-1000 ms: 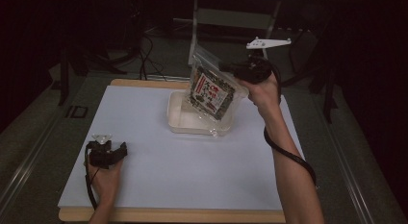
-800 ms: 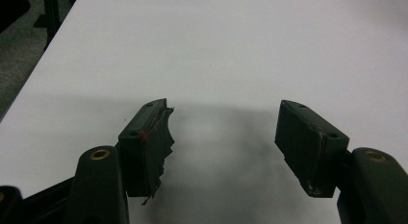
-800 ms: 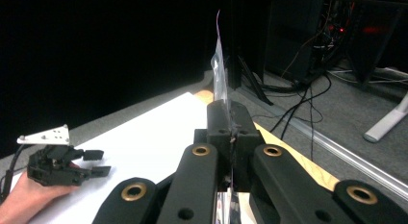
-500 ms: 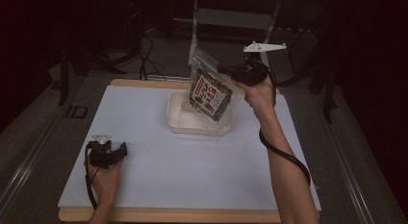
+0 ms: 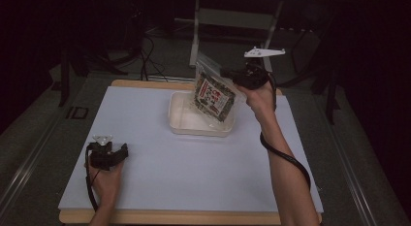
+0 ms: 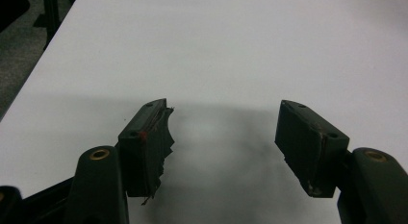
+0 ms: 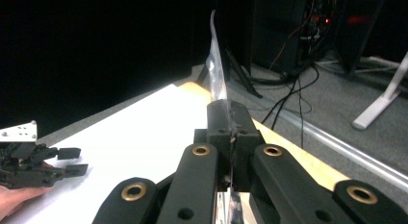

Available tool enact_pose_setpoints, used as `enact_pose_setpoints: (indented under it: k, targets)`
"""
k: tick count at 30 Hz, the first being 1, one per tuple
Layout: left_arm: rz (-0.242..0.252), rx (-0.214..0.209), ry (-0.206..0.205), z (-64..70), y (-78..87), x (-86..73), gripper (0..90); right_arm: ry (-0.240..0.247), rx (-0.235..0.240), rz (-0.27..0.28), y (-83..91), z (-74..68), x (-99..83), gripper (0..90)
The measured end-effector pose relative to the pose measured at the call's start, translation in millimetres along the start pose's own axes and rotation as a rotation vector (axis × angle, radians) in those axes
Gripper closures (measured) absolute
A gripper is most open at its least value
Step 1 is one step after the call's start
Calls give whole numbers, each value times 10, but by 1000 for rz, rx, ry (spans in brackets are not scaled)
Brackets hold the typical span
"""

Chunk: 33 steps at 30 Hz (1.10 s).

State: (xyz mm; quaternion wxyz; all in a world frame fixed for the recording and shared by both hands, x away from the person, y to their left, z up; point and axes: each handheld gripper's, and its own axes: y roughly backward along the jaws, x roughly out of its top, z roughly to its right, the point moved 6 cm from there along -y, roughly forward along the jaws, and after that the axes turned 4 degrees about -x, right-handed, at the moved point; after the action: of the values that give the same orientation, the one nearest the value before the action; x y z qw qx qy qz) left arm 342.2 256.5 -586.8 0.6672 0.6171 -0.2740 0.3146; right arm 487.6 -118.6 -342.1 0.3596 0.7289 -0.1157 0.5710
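Observation:
A clear plastic bag (image 5: 213, 94) with a dark, red and white printed pack inside hangs tilted over the white tray (image 5: 183, 123), its lower end inside the tray. My right gripper (image 5: 228, 75) is shut on the bag's upper edge; the clear film (image 7: 215, 70) stands up edge-on between its closed jaws. My left gripper (image 5: 123, 152) rests on the white board (image 5: 145, 182) at the near left, open, nothing between its fingers (image 6: 146, 142).
The board lies on a wooden table whose edge (image 5: 145, 83) shows at the back. Behind it are a stand's legs (image 5: 196, 32) and cables (image 5: 150, 56) on the dark floor. The left hand and its gripper (image 7: 33, 161) show far off in the right gripper view.
My right gripper has lifted the bag a little and carried it slightly back over the tray. The left gripper has stayed put.

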Motion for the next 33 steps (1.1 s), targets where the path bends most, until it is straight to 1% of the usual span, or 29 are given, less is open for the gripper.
enact_pose_setpoints:
  k: [5, 8, 10, 20, 24, 31, 33]
  targets:
    - [-3, -2, 2, 1, 1, -1, 367, -36, -4, -32, -96, 49, -97, 900]
    - [-3, -3, 2, -1, 3, -1, 367, -63, 3, -29, -127, 82, -134, 900]
    - [-5, -3, -2, -3, 3, -2, 366, -70, 3, -29, -130, 95, -141, 900]
    - [-6, -2, 1, 2, -1, -3, 365, -136, -16, -33, -152, 243, -205, 900]
    - [-6, -2, 1, 2, -3, -4, 365, -126, -49, -48, -171, 277, -201, 900]
    - [-5, -4, 2, -1, -2, -3, 365, -86, -142, -75, -214, 321, -186, 899]
    - [-4, -4, 3, 0, -4, -3, 365, -84, -150, -75, -218, 327, -185, 899]
